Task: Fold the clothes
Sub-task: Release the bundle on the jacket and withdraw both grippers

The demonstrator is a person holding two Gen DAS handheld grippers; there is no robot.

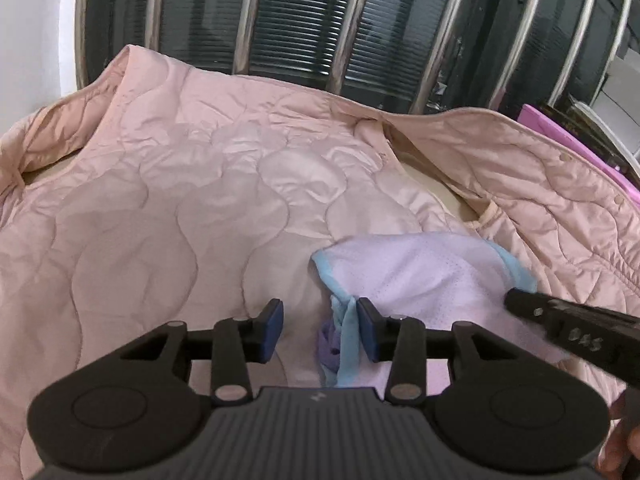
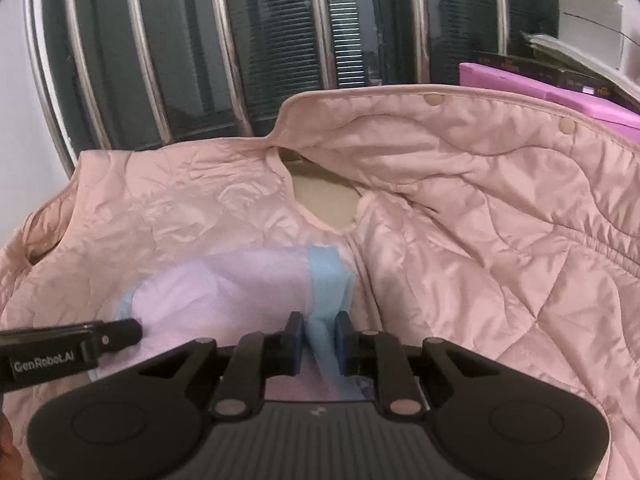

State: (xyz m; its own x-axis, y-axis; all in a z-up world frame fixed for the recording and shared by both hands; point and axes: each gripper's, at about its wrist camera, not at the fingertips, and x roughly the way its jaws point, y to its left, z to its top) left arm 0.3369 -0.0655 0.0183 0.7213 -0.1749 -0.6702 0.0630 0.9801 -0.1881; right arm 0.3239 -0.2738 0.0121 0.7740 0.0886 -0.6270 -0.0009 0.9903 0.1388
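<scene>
Pink quilted jacket (image 1: 168, 208) spread flat across the bench (image 2: 324, 196), taken here as landmark, collar opening toward the barred window (image 1: 304, 20). On top of the jacket, near its front edge: a small lilac mesh garment (image 1: 416, 272) with light blue trim.

Left claw (image 1: 320, 330) above the jacket's near edge, fingers parted wide; blue trim strip and a bunched purple fold hanging in the gap, brushing the right-hand pad (image 1: 368, 332), not pinched.

Right claw (image 2: 318, 344) over the same garment, toward the jacket's collar side, fingers drawn close around a bunched strip of blue trim (image 2: 324, 280); whether actually squeezing the cloth, cannot tell.

Beyond the jacket's far right shoulder, by the window: a magenta box (image 2: 520, 80) with dark booklets (image 2: 560, 72) on top.
</scene>
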